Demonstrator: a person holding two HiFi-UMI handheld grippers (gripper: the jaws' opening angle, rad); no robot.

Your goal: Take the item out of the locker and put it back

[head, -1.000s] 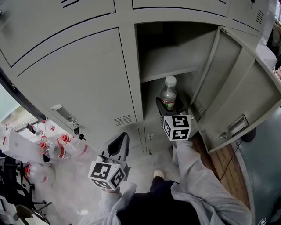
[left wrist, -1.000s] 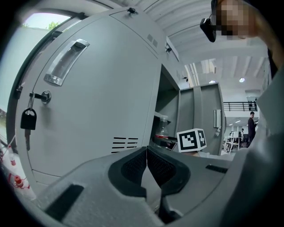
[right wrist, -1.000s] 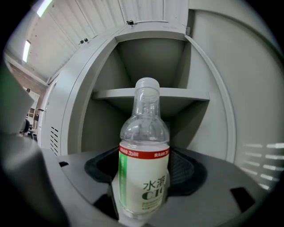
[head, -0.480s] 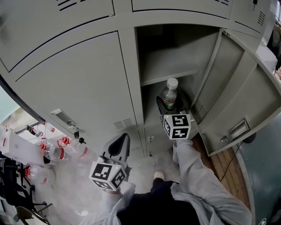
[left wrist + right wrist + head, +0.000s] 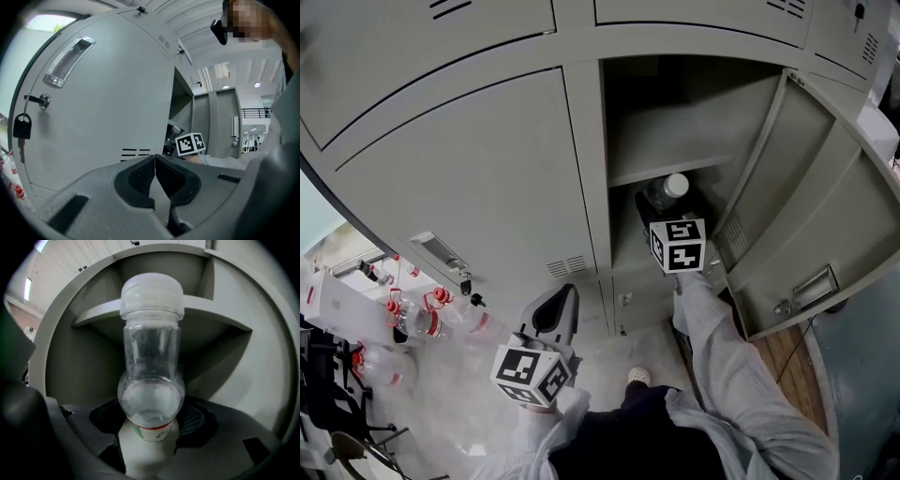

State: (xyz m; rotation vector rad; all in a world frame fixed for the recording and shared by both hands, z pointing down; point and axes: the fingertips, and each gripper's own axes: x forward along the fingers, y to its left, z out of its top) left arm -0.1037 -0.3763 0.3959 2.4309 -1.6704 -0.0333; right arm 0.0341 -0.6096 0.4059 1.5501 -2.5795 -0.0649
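The right gripper (image 5: 150,427) grasps a clear plastic bottle (image 5: 151,357), upright between its jaws, with the open locker (image 5: 694,122) and its shelf (image 5: 213,315) just ahead and above. This is likely the put-back step: next, lower the bottle and release it. The left gripper (image 5: 154,176) is clenched and empty.

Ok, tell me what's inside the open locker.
One clear bottle with a white cap, gripped upright in the right gripper, below the shelf of the locker. The gripper covers the bottle's base and the locker floor beneath it.
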